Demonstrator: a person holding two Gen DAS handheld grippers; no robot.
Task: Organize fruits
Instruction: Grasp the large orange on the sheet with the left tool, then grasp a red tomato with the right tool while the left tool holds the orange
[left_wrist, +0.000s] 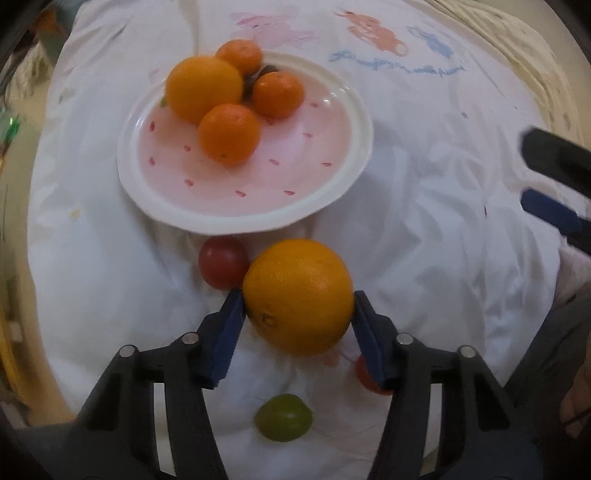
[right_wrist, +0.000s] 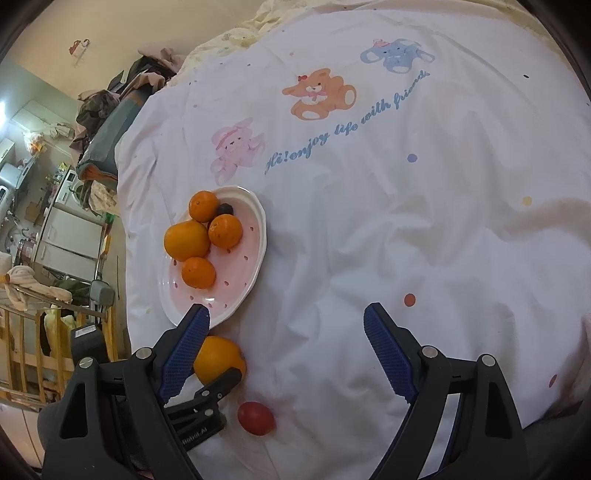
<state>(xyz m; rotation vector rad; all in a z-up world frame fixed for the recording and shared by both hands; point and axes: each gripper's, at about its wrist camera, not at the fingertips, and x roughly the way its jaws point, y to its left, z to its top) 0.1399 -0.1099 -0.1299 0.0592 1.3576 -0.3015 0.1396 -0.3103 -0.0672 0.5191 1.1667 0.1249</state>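
Observation:
A large orange (left_wrist: 298, 295) rests on the white sheet just in front of the pink plate (left_wrist: 332, 192). My left gripper (left_wrist: 298, 300) is shut on it, one blue pad pressed to each side. The plate holds another large orange (left_wrist: 203, 86), three tangerines (left_wrist: 229, 133) and a small dark fruit (left_wrist: 267, 69). A red tomato (left_wrist: 222, 261) touches the held orange on its left. A green fruit (left_wrist: 283, 417) lies between my fingers, and a red fruit (left_wrist: 365, 373) is half hidden by the right finger. My right gripper (right_wrist: 286, 314) hovers open and empty over the sheet, right of the plate (right_wrist: 240, 280).
The fruit lies on a wrinkled white bedsheet (right_wrist: 406, 240) printed with cartoon animals and blue lettering. The bed's edge runs left of the plate, with a wooden rail (right_wrist: 22, 354), a heap of clothes (right_wrist: 110, 110) and furniture beyond it.

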